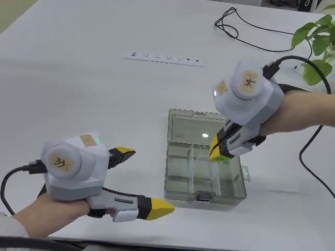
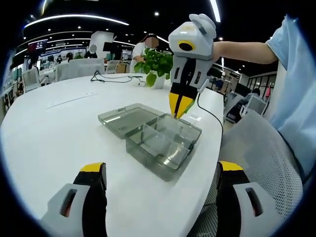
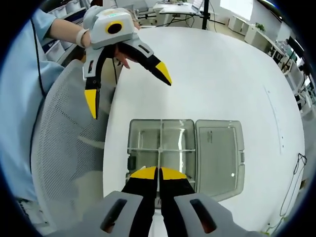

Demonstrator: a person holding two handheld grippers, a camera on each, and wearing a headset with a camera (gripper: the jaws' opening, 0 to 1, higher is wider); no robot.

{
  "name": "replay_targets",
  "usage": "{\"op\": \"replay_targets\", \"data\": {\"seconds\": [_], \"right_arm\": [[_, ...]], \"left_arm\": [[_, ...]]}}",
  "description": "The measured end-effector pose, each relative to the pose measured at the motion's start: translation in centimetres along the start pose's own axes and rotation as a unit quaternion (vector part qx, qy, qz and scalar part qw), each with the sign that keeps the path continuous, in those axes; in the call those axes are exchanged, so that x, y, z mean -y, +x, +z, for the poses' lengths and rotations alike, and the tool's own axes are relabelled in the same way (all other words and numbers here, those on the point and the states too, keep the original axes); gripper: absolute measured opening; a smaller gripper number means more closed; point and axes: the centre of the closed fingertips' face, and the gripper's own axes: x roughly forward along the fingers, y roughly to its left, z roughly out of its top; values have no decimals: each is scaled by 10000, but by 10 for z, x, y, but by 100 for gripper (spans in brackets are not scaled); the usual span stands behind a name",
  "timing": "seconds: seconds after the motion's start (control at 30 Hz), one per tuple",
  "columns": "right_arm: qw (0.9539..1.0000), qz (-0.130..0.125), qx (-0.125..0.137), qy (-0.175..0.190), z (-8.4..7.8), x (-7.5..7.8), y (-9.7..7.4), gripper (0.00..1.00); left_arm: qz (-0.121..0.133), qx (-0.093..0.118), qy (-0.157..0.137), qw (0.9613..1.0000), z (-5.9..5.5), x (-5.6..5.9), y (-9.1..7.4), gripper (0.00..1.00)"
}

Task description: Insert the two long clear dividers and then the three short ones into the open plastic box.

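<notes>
Left gripper (image 1: 151,180) fingers spread wide, holding nothing, above the surface (image 1: 78,94). Ahead of them sits the open plastic box (image 1: 178,189) (clear dividers (image 1: 191,170) stand inside). Right gripper (image 1: 215,155) fingers, nearly closed, point down into it; any grasp is unclear.

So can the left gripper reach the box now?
Probably yes: the left gripper is open, with bare table between it and the box. The right gripper hangs over the box's far side.

The open tinted plastic box (image 1: 183,192) holds clear dividers (image 1: 192,167) standing upright.
</notes>
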Motion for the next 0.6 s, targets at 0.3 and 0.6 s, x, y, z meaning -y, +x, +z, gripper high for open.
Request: {"op": "replay_targets", "data": {"seconds": [0.3,0.6], "right_arm": [[9995,-113,-293,40,-7,2,22,2],[9990,-196,-400,26,-13,3,33,2]], "left_arm": [[18,7,9,10000,0,-1,-1,93],[14,12,17,10000,1,-1,-1,92]]}}
